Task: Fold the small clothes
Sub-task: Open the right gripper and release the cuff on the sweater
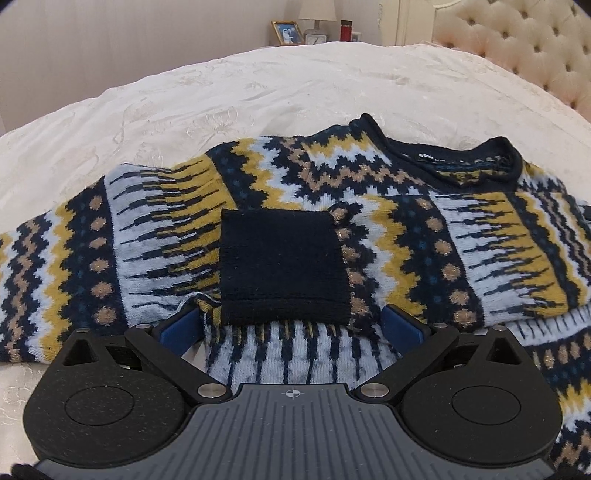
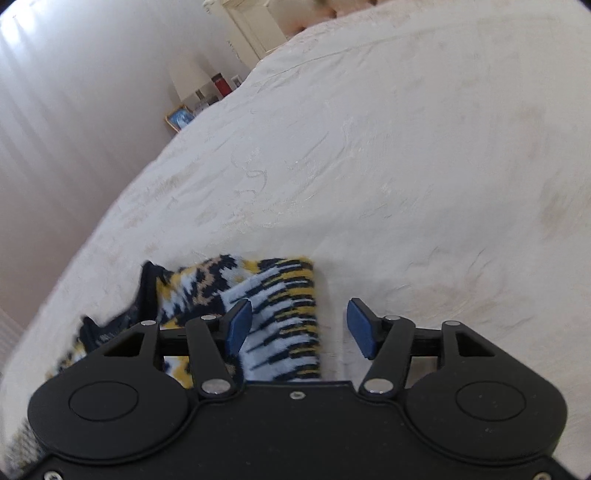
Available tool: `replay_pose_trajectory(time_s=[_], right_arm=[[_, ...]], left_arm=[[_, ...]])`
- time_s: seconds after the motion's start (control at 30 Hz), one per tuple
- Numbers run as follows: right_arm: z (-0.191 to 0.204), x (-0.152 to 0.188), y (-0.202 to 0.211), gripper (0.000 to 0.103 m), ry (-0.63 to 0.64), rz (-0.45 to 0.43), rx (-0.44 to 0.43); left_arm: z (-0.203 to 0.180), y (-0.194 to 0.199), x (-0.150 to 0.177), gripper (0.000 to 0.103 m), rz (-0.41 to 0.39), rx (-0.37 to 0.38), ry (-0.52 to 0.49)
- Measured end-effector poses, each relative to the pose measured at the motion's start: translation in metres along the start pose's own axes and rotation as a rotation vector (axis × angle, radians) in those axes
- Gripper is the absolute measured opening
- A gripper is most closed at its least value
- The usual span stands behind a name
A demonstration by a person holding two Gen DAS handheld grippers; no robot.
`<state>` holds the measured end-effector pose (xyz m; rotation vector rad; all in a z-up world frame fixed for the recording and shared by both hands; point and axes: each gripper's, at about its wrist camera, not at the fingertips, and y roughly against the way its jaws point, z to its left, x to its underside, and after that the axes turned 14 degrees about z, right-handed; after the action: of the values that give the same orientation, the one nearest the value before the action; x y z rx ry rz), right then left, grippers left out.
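Note:
A knitted sweater in navy, yellow, pale blue and tan lies on the white bedspread, neckline at the far right. Both sleeves are folded in over the body. The navy cuff of one sleeve lies flat in the middle. My left gripper hovers just in front of that cuff, its blue pads wide apart and touching nothing. In the right wrist view, my right gripper stands open over the sweater's right folded edge, its left pad above the knit and its right pad above bare bedspread.
A tufted cream headboard rises at the far right. Beyond the bed, a nightstand holds a framed picture, a lamp and a red bottle. Bedspread stretches wide past the sweater.

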<state>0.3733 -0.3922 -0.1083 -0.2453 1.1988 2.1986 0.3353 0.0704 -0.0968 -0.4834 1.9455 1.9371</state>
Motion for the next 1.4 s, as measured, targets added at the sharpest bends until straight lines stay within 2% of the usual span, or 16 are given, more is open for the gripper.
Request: replay_pose_trajectory(time_s=[0.07, 0.1, 0.23, 0.3, 0.37, 0.43, 0.47, 0.53, 0.67, 0.73, 0.83, 0.93, 1.0, 1.13, 1.23, 1.4], right_arm=[[0.003, 0.000, -0.002, 0.048, 0.004, 0.022, -0.024], [0.008, 0.001, -0.001, 0.015, 0.023, 0.030, -0.011], [0.049, 0.014, 0.028, 0.016, 0.227, -0.117, 0.143], [0.054, 0.013, 0.022, 0.017, 0.253, -0.103, 0.264], [0.048, 0.010, 0.007, 0.020, 0.229, -0.036, 0.317], [0.045, 0.012, 0.002, 0.041, 0.219, -0.036, 0.350], [0.044, 0.014, 0.005, 0.046, 0.214, -0.053, 0.346], [0.046, 0.022, 0.020, 0.063, 0.205, -0.099, 0.326], [0.071, 0.047, 0.061, 0.069, 0.226, -0.237, 0.308], [0.088, 0.062, 0.083, 0.084, 0.222, -0.293, 0.286], [0.120, 0.084, 0.101, 0.100, 0.190, -0.357, 0.302], [0.139, 0.106, 0.101, 0.102, 0.222, -0.394, 0.327], [0.143, 0.120, 0.090, 0.102, 0.292, -0.404, 0.284], [0.142, 0.135, 0.058, 0.101, 0.442, -0.333, 0.235], [0.147, 0.150, 0.053, 0.101, 0.496, -0.344, 0.199], [0.145, 0.150, 0.064, 0.101, 0.461, -0.308, 0.058]], left_arm=[[-0.001, -0.001, 0.000, 0.103, -0.001, -0.001, -0.001], [-0.001, -0.001, 0.000, 0.103, -0.002, -0.002, -0.001], [0.000, 0.000, 0.000, 0.103, -0.005, 0.000, 0.000], [0.000, 0.000, 0.000, 0.103, -0.007, -0.002, 0.000], [-0.001, 0.000, 0.000, 0.103, -0.007, -0.006, 0.001], [0.000, 0.000, 0.001, 0.103, -0.008, -0.003, 0.001], [0.001, 0.000, 0.001, 0.103, -0.009, -0.002, 0.001], [0.000, 0.000, 0.000, 0.103, -0.009, -0.003, -0.001], [-0.001, 0.001, 0.003, 0.103, -0.030, -0.008, -0.001], [0.000, 0.002, 0.005, 0.103, -0.042, -0.005, -0.002], [0.003, 0.004, 0.007, 0.103, -0.051, 0.010, 0.003], [0.004, 0.005, 0.006, 0.103, -0.051, 0.019, 0.008], [0.005, 0.005, 0.006, 0.103, -0.050, 0.027, 0.009], [0.011, 0.007, 0.006, 0.103, -0.059, 0.066, 0.030], [0.019, 0.010, 0.004, 0.103, -0.061, 0.133, 0.028], [0.045, 0.023, 0.002, 0.102, -0.055, 0.261, 0.057]])
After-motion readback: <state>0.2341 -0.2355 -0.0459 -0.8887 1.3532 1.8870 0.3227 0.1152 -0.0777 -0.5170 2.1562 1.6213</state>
